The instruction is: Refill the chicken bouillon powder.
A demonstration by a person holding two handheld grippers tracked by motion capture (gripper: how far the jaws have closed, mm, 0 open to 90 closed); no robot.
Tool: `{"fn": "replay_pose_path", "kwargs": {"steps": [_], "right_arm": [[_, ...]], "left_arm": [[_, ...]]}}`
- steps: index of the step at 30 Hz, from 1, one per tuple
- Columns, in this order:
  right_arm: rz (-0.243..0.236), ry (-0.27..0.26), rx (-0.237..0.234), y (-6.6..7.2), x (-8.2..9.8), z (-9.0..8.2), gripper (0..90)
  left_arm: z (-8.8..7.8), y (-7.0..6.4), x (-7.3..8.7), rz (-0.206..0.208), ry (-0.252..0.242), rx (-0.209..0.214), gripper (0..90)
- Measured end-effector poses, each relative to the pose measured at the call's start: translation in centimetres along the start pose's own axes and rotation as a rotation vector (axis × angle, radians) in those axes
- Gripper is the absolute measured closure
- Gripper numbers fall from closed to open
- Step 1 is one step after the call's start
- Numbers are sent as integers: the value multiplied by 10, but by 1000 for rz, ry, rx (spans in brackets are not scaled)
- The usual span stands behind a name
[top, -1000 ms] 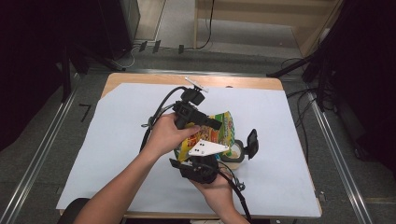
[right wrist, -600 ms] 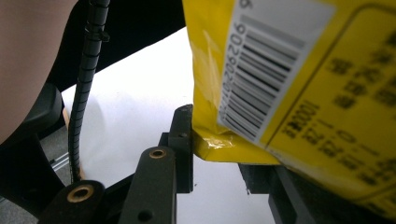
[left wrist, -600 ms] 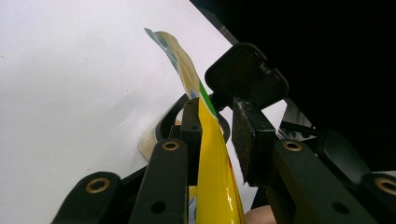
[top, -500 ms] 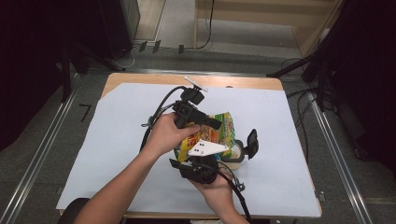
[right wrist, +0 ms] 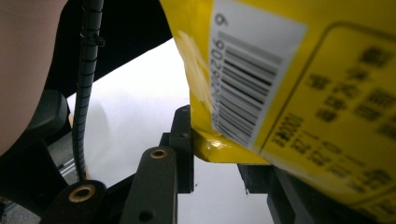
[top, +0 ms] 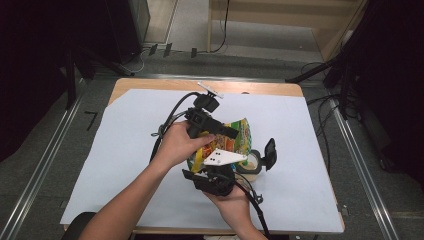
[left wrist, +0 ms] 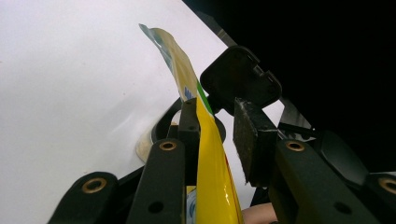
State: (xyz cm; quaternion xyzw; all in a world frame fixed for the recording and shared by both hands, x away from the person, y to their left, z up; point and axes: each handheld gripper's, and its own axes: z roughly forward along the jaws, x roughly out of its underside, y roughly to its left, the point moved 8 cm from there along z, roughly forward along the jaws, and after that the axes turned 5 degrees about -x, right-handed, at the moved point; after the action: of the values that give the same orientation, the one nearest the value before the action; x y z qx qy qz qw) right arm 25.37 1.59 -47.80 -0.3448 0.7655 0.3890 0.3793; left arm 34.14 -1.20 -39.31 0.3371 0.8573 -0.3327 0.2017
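At table centre from above, the left gripper (top: 227, 131) at 12 o'clock and right gripper (top: 212, 170) at 6 hold the yellow bag (top: 239, 136). Left gripper view: its jaws straddle the bag's edge, part open, grip uncertain. Right gripper view: a bag corner sits between the jaws; still sealed, I'd judge.

1. Nearly nothing is different from a second ago.
2. The left tongs (left wrist: 217, 126) have not moved in any way I can see, and their gap looks just as wide.
3. The right tongs (right wrist: 222, 161) look the same too, with no shift and no wider or smaller gap.
4. The yellow bag (top: 241, 136) between them has not slid, turned or dropped, as far as can be seen from above.
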Motion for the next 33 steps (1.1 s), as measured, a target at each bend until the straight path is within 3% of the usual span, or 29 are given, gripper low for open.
{"fn": "replay_pose_path", "kwargs": {"steps": [9,15,33], "right_arm": [[24,-5,-17,-2,1,0,729],[-3,-2,0,-1,0,-1,724],[-22,8,16,-2,1,-1,722]], "left_arm": [[0,-4,0,13,-3,5,755],[2,0,-1,-1,3,3,766],[2,1,-1,3,-1,2,766]]}}
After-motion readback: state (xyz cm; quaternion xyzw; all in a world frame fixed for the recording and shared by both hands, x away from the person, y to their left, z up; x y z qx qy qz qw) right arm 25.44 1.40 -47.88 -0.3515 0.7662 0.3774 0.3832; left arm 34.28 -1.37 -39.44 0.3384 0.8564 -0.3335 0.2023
